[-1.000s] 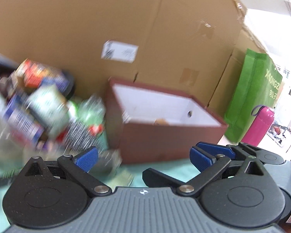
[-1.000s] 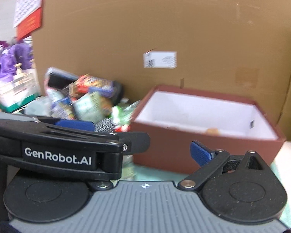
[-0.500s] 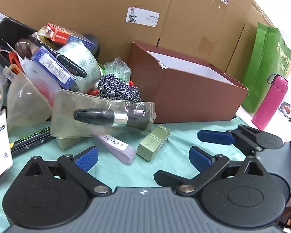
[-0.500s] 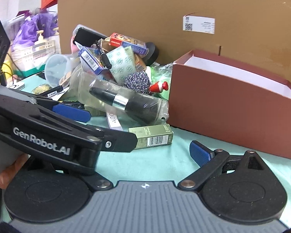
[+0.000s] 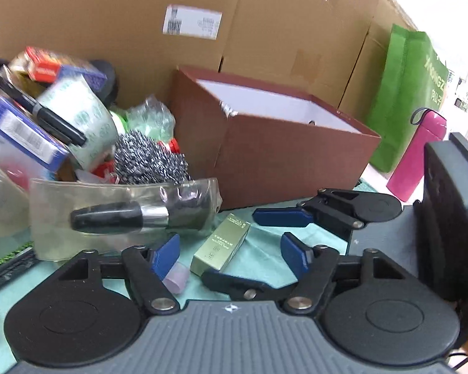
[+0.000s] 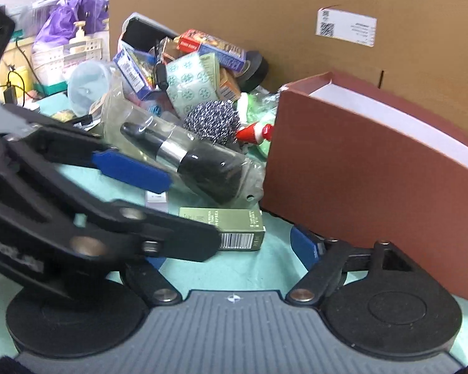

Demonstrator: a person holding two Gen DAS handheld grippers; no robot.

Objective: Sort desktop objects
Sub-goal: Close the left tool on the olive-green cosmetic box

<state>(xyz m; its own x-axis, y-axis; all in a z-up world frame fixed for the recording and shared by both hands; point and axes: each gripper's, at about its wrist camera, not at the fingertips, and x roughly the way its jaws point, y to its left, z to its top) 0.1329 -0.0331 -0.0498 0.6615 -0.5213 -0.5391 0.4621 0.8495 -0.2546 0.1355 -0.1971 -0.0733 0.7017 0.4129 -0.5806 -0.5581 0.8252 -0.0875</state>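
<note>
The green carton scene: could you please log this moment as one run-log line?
left gripper: closing, empty | right gripper: closing, empty | green carton: on cloth, ungrasped | brown box: open

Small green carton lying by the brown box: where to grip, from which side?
Grip the green carton across its two long side faces, near mid-length, coming down from above and in front. It lies flat on the teal cloth, long faces exposed; the bagged brush crowds its far end. The left gripper, jaws closing, already straddles it without touching.
</note>
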